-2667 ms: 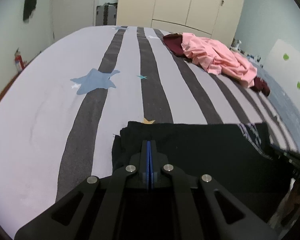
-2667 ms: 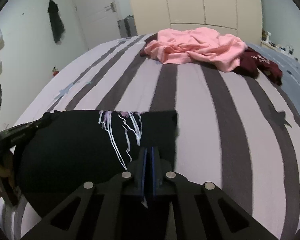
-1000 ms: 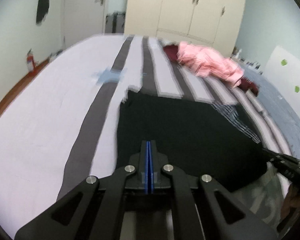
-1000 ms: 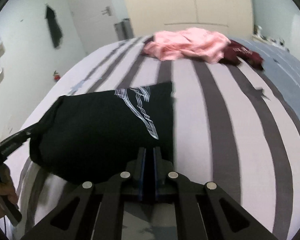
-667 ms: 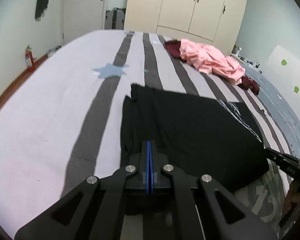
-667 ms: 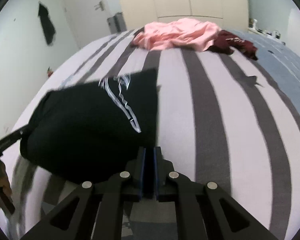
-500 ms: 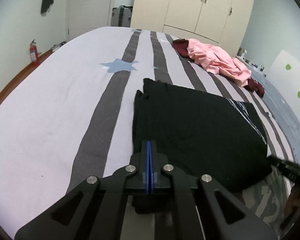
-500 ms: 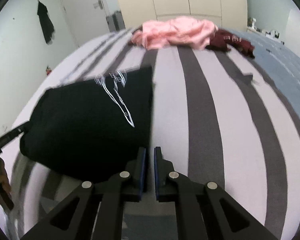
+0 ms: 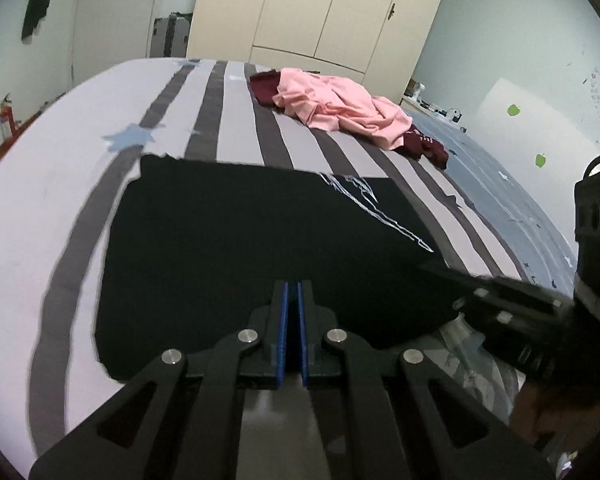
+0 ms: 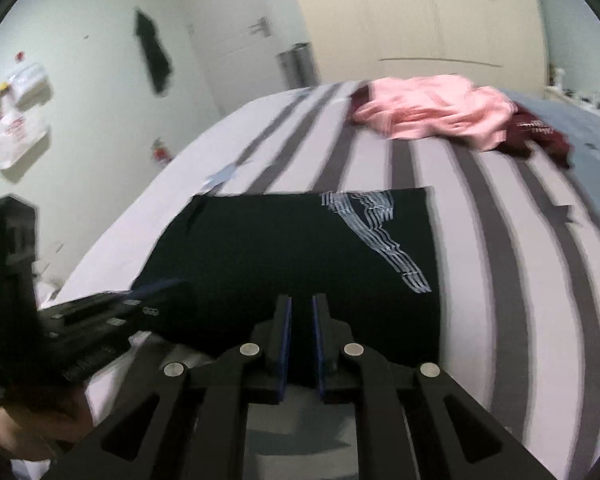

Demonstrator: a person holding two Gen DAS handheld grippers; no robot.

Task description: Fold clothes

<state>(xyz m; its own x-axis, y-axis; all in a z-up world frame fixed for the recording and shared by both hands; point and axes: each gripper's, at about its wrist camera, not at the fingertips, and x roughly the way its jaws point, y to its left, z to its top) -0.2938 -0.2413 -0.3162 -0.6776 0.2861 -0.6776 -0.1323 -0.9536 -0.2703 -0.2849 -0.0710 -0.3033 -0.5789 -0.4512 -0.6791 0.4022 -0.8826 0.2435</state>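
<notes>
A black T-shirt (image 9: 240, 232) with a white line print lies folded flat as a rectangle on the striped bed (image 9: 40, 200). My left gripper (image 9: 293, 286) sits over its near edge, pads slightly apart, with no cloth visibly pinched. In the right wrist view the same black T-shirt (image 10: 280, 248) lies in front of my right gripper (image 10: 300, 300), which stands open at the near hem with a clear gap. Each view shows the other tool: the right gripper (image 9: 500, 308) at the shirt's right corner, the left gripper (image 10: 100, 320) at its left corner.
A crumpled pink garment (image 9: 340, 108) and a maroon one (image 9: 424, 146) lie at the far side of the bed. Beyond them stand cream wardrobes (image 9: 320, 12) and a suitcase (image 9: 168, 36). A fire extinguisher (image 9: 6, 120) stands by the left wall.
Both grippers lowered the shirt's near edge onto the bed and drew back toward the person. Both were shut a second ago; the right opened first, then the left parted slightly.
</notes>
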